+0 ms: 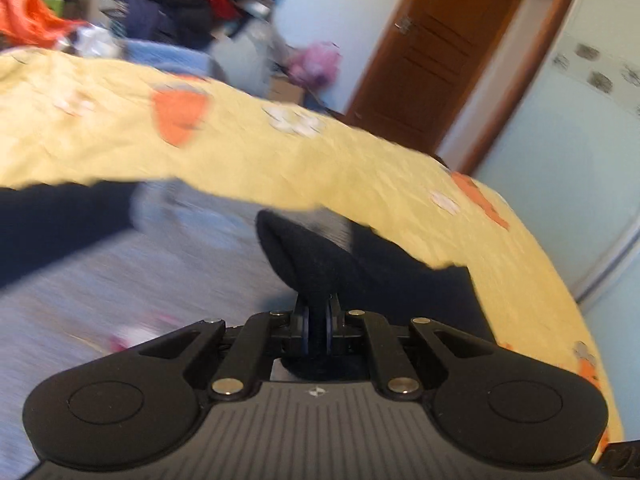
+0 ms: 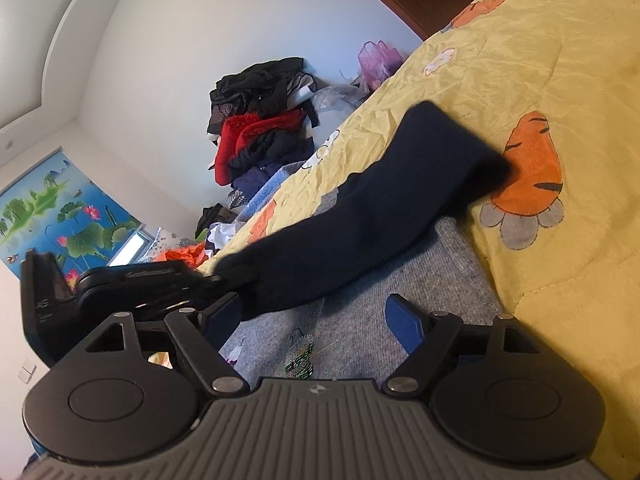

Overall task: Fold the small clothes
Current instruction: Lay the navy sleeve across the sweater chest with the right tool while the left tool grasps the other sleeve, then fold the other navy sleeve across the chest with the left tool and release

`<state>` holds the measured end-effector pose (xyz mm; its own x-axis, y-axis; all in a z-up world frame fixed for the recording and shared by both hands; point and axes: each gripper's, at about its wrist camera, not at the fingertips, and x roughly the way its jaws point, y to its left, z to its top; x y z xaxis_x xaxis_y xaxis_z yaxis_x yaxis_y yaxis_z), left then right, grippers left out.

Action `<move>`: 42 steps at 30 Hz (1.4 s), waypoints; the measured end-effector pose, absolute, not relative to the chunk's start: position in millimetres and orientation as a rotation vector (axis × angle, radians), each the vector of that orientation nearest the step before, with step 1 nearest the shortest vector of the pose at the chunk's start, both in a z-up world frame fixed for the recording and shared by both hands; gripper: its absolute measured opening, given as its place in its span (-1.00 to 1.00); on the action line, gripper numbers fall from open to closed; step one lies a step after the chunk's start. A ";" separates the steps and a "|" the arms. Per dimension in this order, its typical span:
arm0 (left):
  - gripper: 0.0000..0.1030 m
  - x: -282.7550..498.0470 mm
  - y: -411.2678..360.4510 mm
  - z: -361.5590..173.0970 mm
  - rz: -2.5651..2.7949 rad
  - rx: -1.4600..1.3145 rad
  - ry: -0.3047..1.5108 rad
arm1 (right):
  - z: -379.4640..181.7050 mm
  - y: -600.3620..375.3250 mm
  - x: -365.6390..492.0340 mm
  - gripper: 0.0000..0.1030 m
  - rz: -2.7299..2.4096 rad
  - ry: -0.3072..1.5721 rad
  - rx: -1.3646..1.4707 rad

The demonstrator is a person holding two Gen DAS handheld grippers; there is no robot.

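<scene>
A small grey garment point(image 2: 384, 268) with dark navy sleeves lies on a yellow bedspread point(image 2: 540, 64). It also shows in the left wrist view point(image 1: 100, 280), blurred. My left gripper point(image 1: 318, 320) is shut on the end of one navy sleeve point(image 1: 308, 252). In the right wrist view the left gripper point(image 2: 216, 280) holds that sleeve point(image 2: 380, 216) stretched and lifted across the grey body. My right gripper point(image 2: 316, 320) is open and empty, low over the grey body, just below the sleeve.
A pile of red, black and navy clothes point(image 2: 260, 132) is heaped at the bed's far side against the wall. A pink plastic bag point(image 2: 378, 58) and a brown door point(image 1: 436, 52) lie beyond. An orange cloth point(image 1: 28, 20) lies at the far left.
</scene>
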<state>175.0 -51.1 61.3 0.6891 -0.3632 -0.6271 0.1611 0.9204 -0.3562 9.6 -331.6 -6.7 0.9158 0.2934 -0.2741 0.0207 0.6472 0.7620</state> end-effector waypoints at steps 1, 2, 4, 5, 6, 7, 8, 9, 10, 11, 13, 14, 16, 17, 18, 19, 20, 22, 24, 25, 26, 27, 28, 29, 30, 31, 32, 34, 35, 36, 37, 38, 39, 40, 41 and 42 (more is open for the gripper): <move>-0.86 176.6 -36.5 61.0 -0.267 -0.293 0.756 | -6.8 -331.5 9.8 0.56 0.160 0.396 0.856; -0.86 176.6 -21.7 60.2 -0.234 -0.306 0.758 | -6.6 -331.5 10.1 0.56 0.159 0.396 0.855; -0.86 174.9 6.9 52.6 -0.169 -0.330 0.779 | -7.3 -330.7 9.9 0.56 0.159 0.395 0.853; -0.86 174.0 17.8 46.1 -0.145 -0.338 0.799 | -7.0 -330.7 10.2 0.56 0.158 0.395 0.853; -0.86 174.2 25.3 38.3 -0.123 -0.338 0.822 | -7.3 -330.7 10.3 0.56 0.159 0.395 0.851; -0.86 173.7 30.0 30.8 -0.104 -0.330 0.841 | -7.0 -330.6 10.6 0.56 0.158 0.395 0.849; -0.87 172.6 32.7 24.1 -0.092 -0.321 0.853 | -6.8 -330.4 10.9 0.57 0.158 0.395 0.847; -0.87 171.1 33.0 18.3 -0.093 -0.318 0.853 | -7.1 -330.8 11.2 0.57 0.159 0.395 0.845; -0.87 168.9 31.6 15.5 -0.095 -0.313 0.835 | -6.7 -330.9 11.6 0.57 0.159 0.395 0.843; -0.87 168.0 28.4 14.5 -0.092 -0.295 0.826 | -6.6 -330.8 11.5 0.57 0.159 0.394 0.844; -0.87 164.0 22.2 15.1 -0.085 -0.254 0.813 | -6.4 -330.8 11.9 0.57 0.159 0.393 0.843; -0.87 163.5 19.5 16.0 -0.083 -0.232 0.809 | -6.6 -331.1 11.8 0.57 0.159 0.393 0.844; -0.86 163.7 11.5 19.0 -0.074 -0.190 0.800 | -6.1 -330.7 12.0 0.57 0.159 0.392 0.841; -0.85 159.8 7.6 22.7 -0.062 -0.162 0.782 | -6.2 -330.4 11.6 0.57 0.159 0.394 0.838; -0.81 152.4 4.1 29.1 -0.051 -0.125 0.750 | -5.2 -330.6 10.9 0.57 0.154 0.394 0.838; -0.81 142.4 -0.7 37.2 -0.036 -0.077 0.701 | -2.7 -331.0 8.8 0.59 0.136 0.386 0.837; -0.81 131.0 -6.2 45.3 -0.022 -0.025 0.637 | 1.3 -330.4 5.3 0.61 0.110 0.363 0.823; -0.81 112.5 -17.9 57.3 -0.027 0.068 0.512 | 16.5 -330.8 2.0 0.62 0.094 0.303 0.793; -0.79 107.6 -30.0 62.1 -0.068 0.127 0.458 | 33.9 -329.5 11.7 0.73 0.103 0.274 0.734; -0.79 110.9 -35.2 60.7 -0.086 0.137 0.468 | 41.4 -326.0 23.6 0.78 0.093 0.283 0.673; -0.79 116.9 -39.3 57.3 -0.092 0.133 0.488 | 47.9 -320.3 39.7 0.76 0.068 0.308 0.593; -0.79 125.0 -41.7 51.8 -0.108 0.116 0.519 | 50.9 -313.4 58.4 0.75 0.033 0.343 0.509; -0.79 135.8 -43.0 44.5 -0.127 0.090 0.566 | 50.0 -307.9 77.8 0.72 0.014 0.385 0.443; -0.79 146.4 -42.9 35.6 -0.122 0.065 0.614 | 45.4 -303.9 96.5 0.63 0.018 0.429 0.398; -0.79 156.0 -43.5 26.7 -0.104 0.049 0.656 | 39.4 -301.1 113.2 0.60 0.014 0.475 0.366; -0.79 163.6 -41.4 17.8 -0.086 0.036 0.690 | 32.3 -297.8 126.6 0.58 0.002 0.519 0.331; -0.80 167.1 -37.6 9.2 -0.070 0.017 0.706 | 24.9 -294.1 136.4 0.59 -0.013 0.559 0.289; -0.79 163.9 -28.1 3.6 -0.084 -0.036 0.674 | 17.0 -284.0 137.7 0.65 -0.022 0.563 0.205; -0.79 162.4 -23.9 2.4 -0.097 -0.056 0.671 | 16.8 -281.6 135.8 0.72 -0.016 0.564 0.192; -0.79 162.1 -19.8 1.4 -0.111 -0.072 0.671 | 15.7 -280.6 134.4 0.74 -0.008 0.569 0.184; -0.79 161.8 -16.7 0.9 -0.121 -0.086 0.669 | 13.4 -278.4 132.1 0.78 -0.004 0.572 0.175; -0.79 162.3 -13.4 -0.1 -0.128 -0.109 0.667 | 12.7 -277.2 133.2 0.87 0.000 0.579 0.169; -0.79 164.6 -11.5 0.0 -0.131 -0.130 0.666 | 12.9 -274.2 135.8 0.92 0.004 0.589 0.151; -0.79 165.2 -9.8 -0.1 -0.133 -0.146 0.664 | 12.5 -267.3 139.4 1.00 0.004 0.607 0.114; -0.79 165.2 -8.6 0.0 -0.135 -0.157 0.662 | 11.3 -259.4 142.0 0.99 -0.010 0.625 0.063; -0.78 164.5 -6.5 0.4 -0.139 -0.173 0.661 | 11.3 -252.4 144.5 0.99 -0.025 0.637 0.019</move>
